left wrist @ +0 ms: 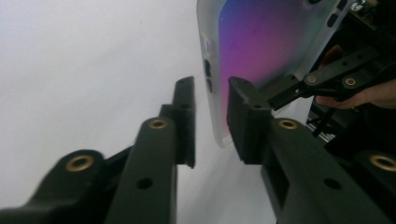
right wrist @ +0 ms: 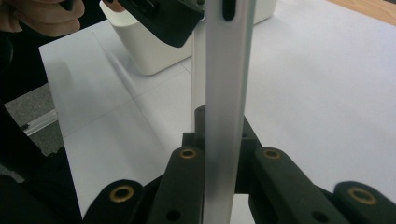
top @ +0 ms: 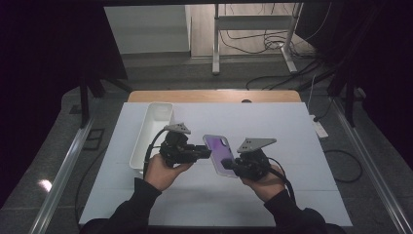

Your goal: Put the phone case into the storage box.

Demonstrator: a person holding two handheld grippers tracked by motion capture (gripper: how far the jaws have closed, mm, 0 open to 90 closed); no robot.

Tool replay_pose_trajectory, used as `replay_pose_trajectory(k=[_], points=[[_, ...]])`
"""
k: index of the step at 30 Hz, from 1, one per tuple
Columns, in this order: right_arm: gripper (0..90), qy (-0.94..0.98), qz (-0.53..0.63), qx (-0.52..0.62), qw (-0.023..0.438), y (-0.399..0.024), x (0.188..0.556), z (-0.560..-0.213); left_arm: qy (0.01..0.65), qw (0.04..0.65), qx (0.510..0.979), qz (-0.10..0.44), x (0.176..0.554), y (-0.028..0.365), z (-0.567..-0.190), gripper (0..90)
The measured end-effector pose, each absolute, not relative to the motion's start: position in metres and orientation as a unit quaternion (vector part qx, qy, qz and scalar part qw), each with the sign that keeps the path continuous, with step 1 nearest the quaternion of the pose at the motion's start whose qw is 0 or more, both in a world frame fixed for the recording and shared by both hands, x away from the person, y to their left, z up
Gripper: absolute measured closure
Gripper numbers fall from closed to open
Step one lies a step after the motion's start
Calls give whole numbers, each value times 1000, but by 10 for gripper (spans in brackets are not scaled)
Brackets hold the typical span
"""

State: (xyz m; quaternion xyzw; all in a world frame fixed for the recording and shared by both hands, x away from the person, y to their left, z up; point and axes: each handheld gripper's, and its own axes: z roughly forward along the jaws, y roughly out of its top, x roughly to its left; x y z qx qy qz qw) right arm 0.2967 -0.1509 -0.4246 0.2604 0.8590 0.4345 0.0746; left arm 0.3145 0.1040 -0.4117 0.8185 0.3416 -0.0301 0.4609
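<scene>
A phone case (top: 220,151) with a purple-to-blue back and a frosted clear rim is held up above the white table, tilted on edge. My right gripper (top: 229,165) is shut on its lower end; in the right gripper view the jaws (right wrist: 219,126) clamp the frosted rim (right wrist: 229,93) from both sides. My left gripper (top: 207,151) reaches in from the left. In the left gripper view its jaws (left wrist: 212,116) straddle the case's side edge (left wrist: 266,42) by the side buttons. A slit of white shows between the left jaw and the rim, so the pads do not both press on it.
A long white bin (top: 151,131) stands on the left of the white table cover (top: 292,126), close behind my left hand. The wooden table edge (top: 214,95) runs along the back. A metal stand and cables lie on the floor beyond.
</scene>
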Motion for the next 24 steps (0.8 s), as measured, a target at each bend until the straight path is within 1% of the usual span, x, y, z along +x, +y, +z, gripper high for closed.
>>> replay_pose_trajectory(k=[4,8,12,14,18,24], points=[[847,860,433,259,78,-149,295,-424,342,462,818,-31,314,104,-411,810],[847,860,431,260,77,-148,294,-425,350,467,811,-46,315,106,-412,841],[842,863,427,260,75,-146,294,-426,364,470,803,-50,314,108,-411,860],[829,865,424,258,70,-144,293,-428,369,471,799,-49,314,107,-412,876],[791,869,420,251,76,-140,291,-430,374,468,799,-43,313,106,-413,880],[709,868,423,251,72,-135,290,-431,375,463,802,-35,311,100,-414,883]])
